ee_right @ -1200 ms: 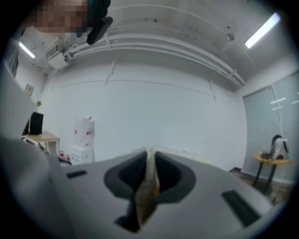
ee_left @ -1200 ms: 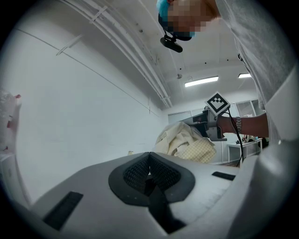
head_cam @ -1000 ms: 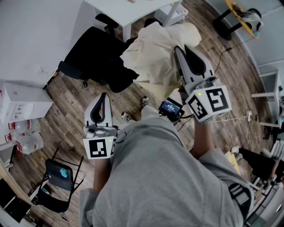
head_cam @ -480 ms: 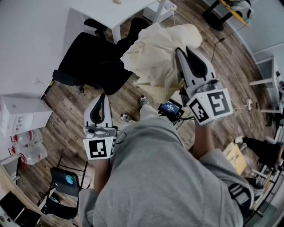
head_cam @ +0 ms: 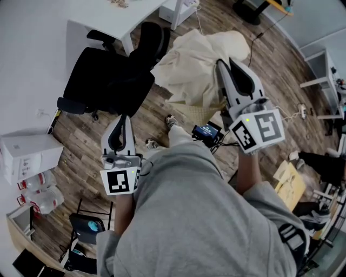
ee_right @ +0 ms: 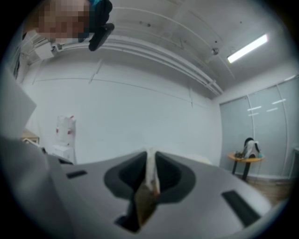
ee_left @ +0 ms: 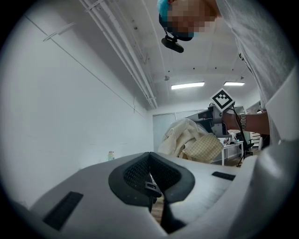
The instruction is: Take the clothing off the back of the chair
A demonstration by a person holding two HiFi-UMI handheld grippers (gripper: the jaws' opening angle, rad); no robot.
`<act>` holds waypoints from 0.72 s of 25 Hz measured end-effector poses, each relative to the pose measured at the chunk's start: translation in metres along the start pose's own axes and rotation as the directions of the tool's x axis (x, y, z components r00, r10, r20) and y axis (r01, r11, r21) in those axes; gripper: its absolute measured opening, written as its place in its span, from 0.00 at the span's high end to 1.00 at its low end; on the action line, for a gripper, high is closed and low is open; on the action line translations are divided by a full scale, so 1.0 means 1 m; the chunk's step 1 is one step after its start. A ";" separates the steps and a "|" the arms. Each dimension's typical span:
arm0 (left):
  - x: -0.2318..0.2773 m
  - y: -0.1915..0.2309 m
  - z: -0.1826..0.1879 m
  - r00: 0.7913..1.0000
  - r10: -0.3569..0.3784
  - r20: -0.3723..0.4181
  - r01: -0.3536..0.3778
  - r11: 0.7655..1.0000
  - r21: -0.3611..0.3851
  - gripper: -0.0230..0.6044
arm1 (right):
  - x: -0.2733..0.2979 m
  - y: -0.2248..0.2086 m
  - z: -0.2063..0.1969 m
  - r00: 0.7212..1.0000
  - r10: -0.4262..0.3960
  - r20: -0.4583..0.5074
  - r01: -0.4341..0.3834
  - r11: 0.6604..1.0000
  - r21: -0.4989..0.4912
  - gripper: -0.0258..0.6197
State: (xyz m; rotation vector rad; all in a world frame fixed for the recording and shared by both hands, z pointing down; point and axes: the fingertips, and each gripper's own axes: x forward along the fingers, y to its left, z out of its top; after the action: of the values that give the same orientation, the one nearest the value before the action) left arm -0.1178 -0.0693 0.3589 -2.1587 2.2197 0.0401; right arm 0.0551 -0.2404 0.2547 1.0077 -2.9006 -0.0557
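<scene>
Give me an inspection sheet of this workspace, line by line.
Surface: wood plank floor; no worktop in use.
Job's things: cream clothing hangs from the right tool, beside the black office chair; contact with the chair unclear.
Clutter: white box, bottled water pack, small folding chair.
Grippers: right tool shut on the clothing; left tool shut, nothing between its jaws.
Cables: cord across the floor; power strip.
Surroundings: white desk, white wall.
</scene>
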 end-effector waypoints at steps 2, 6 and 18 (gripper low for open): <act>0.005 -0.004 0.000 1.000 -0.015 0.000 0.015 1.000 0.000 0.91 | -0.004 -0.005 -0.002 1.000 -0.014 -0.005 0.014 1.000 0.002 0.86; 0.014 -0.009 0.001 0.999 -0.048 0.003 0.048 0.999 0.007 0.91 | -0.011 -0.013 -0.007 0.999 -0.039 -0.019 0.039 0.999 0.006 0.86; 0.035 -0.016 -0.002 0.994 -0.104 -0.013 0.104 0.995 0.006 0.91 | -0.021 -0.015 -0.038 0.996 -0.061 -0.062 0.064 0.996 0.060 0.86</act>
State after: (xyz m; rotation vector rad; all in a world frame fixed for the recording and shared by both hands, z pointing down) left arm -0.1029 -0.1043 0.3592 -2.2736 2.1062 0.0155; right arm 0.0836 -0.2400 0.2901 1.0900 -2.8327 0.0604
